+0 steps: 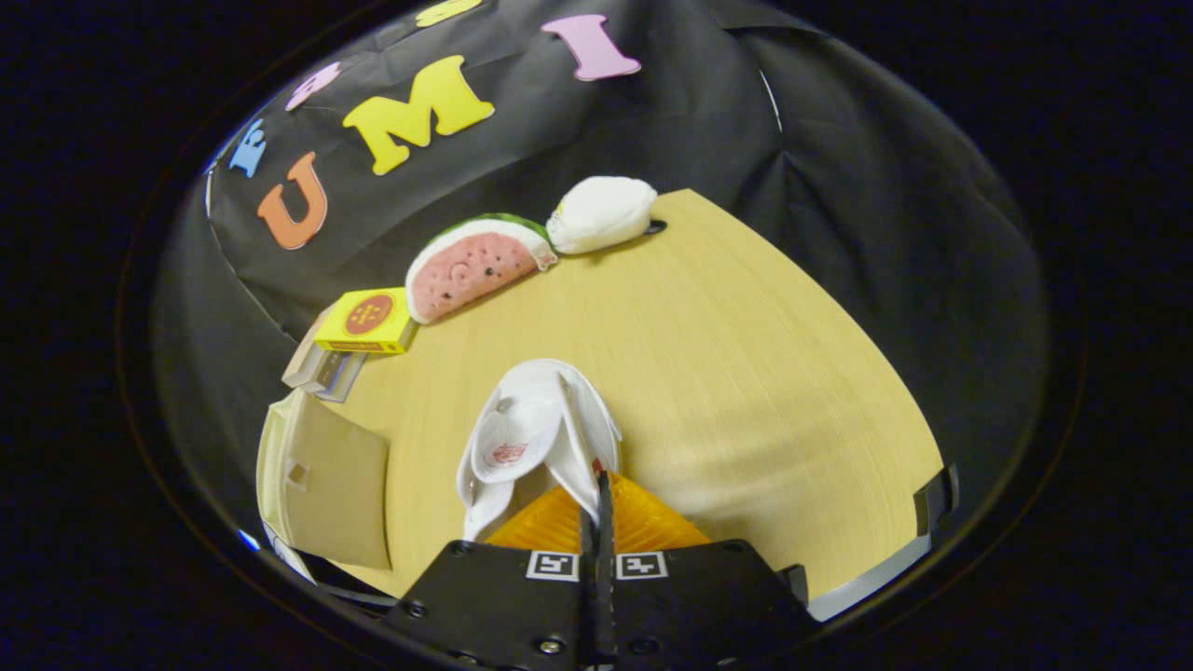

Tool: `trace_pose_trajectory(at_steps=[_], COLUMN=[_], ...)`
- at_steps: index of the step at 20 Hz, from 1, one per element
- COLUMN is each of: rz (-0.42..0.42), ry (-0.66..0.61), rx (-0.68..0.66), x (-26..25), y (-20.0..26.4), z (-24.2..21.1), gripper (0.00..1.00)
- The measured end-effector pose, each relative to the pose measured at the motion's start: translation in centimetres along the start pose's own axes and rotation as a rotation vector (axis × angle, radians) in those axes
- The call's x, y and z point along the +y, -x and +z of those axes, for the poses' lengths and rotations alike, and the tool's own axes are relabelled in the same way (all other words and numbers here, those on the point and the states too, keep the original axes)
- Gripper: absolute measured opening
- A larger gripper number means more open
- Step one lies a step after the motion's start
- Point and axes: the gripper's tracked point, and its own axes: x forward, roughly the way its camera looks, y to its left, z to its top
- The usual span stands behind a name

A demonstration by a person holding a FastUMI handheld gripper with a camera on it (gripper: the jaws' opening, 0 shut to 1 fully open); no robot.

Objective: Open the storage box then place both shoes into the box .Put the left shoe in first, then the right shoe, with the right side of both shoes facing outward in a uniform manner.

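Light wood table, fills mid frame, grain running across. On it, along far edge: yellow box upper left, sitting atop a pale box; next to it a watermelon-slice plush, touching a white plush at top centre. Lower left: beige storage box at table edge. White shoe low centre, held off the tabletop just ahead of the fingers. Right side of table bare wood.

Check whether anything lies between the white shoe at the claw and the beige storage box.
Nothing visible does. The claw is shut on the white shoe, and bare table separates it from the beige storage box beside it. The yellow carton and plush toys sit farther off.
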Motion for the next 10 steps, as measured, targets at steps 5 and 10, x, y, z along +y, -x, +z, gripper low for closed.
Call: trace_pose_trajectory(at_steps=[5, 10], rz=[0.027, 0.071], ry=[-0.072, -0.112], rx=[-0.029, -0.063], x=[8.4, 18.7], y=[2.5, 4.8], z=[-1.1, -2.1], gripper=[0.0, 0.0])
